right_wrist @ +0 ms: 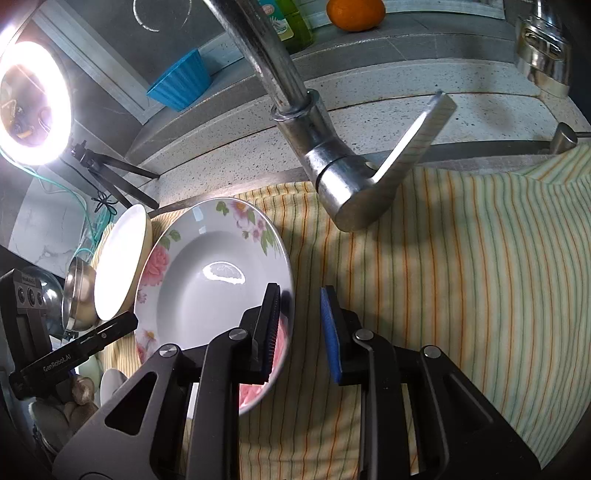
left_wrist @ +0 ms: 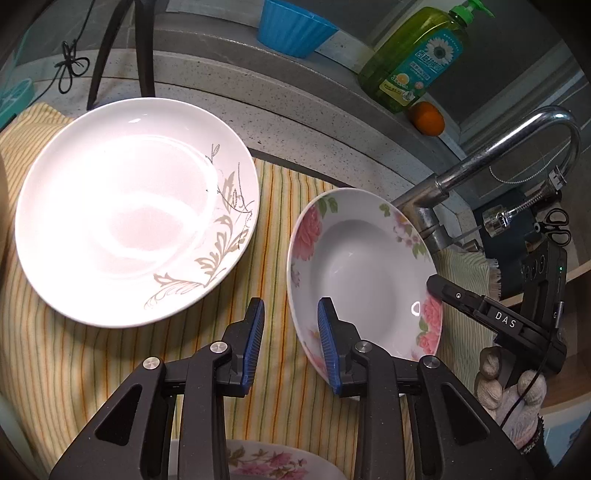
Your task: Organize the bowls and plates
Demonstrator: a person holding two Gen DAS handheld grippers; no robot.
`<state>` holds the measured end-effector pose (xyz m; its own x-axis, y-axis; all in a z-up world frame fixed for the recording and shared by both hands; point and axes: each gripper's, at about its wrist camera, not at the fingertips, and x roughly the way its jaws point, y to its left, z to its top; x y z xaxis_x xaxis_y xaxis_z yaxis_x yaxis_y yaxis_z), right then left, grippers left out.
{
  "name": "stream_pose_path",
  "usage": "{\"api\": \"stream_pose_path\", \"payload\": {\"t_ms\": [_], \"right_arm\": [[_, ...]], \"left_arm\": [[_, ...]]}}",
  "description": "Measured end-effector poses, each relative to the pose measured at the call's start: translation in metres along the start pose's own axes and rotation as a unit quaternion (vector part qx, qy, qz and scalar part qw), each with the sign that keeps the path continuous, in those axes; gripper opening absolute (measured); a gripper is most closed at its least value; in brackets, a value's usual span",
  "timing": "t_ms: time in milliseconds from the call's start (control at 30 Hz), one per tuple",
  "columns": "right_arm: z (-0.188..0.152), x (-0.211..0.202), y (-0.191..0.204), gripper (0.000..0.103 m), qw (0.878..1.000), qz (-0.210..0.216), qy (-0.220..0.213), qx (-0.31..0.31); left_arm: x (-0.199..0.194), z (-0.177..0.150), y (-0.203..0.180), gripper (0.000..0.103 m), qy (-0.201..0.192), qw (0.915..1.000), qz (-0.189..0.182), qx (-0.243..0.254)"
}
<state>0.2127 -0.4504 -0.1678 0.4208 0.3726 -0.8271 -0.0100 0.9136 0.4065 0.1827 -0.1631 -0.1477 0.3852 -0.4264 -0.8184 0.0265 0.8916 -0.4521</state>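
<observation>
In the left wrist view, the left gripper [left_wrist: 290, 345] sits at the bottom centre with its blue-padded jaws spread apart and nothing between them, above the striped cloth [left_wrist: 284, 206]. Its right-hand pad lies over the near rim of the floral plate [left_wrist: 354, 273], which occupies the centre right of the frame; whether it touches the rim cannot be told. A larger white plate with a grey leaf pattern [left_wrist: 129, 210] fills the left half, apart from the floral one. At the bottom edge another floral dish [left_wrist: 269, 463] shows partly. In the right wrist view, the right gripper [right_wrist: 301, 319] is also released, at lower centre; its left finger overlaps the floral plate's right rim while the other pad hangs over the cloth. The chrome faucet [right_wrist: 314, 140] crosses the upper middle, a blue ribbed bowl [right_wrist: 183, 83] and an orange [right_wrist: 354, 13] rest on the ledge above, and a ring light [right_wrist: 31, 103] glows at upper left.
</observation>
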Motion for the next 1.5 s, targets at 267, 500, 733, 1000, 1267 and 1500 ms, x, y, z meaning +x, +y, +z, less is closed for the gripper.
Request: {"api": "stream_pose_path", "payload": {"t_ms": [267, 500, 733, 1000, 1267, 1500], "right_arm": [[0.005, 0.009, 0.007, 0.012, 1.000, 0.010, 0.011, -0.007], [0.004, 0.010, 0.011, 0.012, 1.000, 0.011, 0.012, -0.007], [-0.001, 0.006, 0.010, 0.012, 1.000, 0.006, 0.013, -0.004], [-0.012, -0.001, 0.014, 0.012, 1.000, 0.005, 0.013, -0.007], [-0.025, -0.021, 0.029, 0.012, 1.000, 0.013, 0.003, -0.018], [-0.043, -0.041, 0.051, 0.012, 0.999, 0.030, -0.002, -0.037]], "left_arm": [[0.007, 0.004, 0.002, 0.018, 0.012, 0.9998, -0.013, -0.003], [0.012, 0.003, -0.004, 0.015, 0.017, 0.9996, -0.020, 0.010], [0.009, 0.002, -0.004, 0.015, 0.016, 0.9997, -0.015, 0.014], [0.000, -0.006, -0.003, 0.015, 0.011, 0.9997, -0.014, 0.017], [-0.024, -0.017, 0.001, 0.015, -0.002, 0.9997, -0.022, 0.014], [-0.053, -0.036, 0.016, 0.015, -0.017, 0.9996, -0.023, 0.003]]}}
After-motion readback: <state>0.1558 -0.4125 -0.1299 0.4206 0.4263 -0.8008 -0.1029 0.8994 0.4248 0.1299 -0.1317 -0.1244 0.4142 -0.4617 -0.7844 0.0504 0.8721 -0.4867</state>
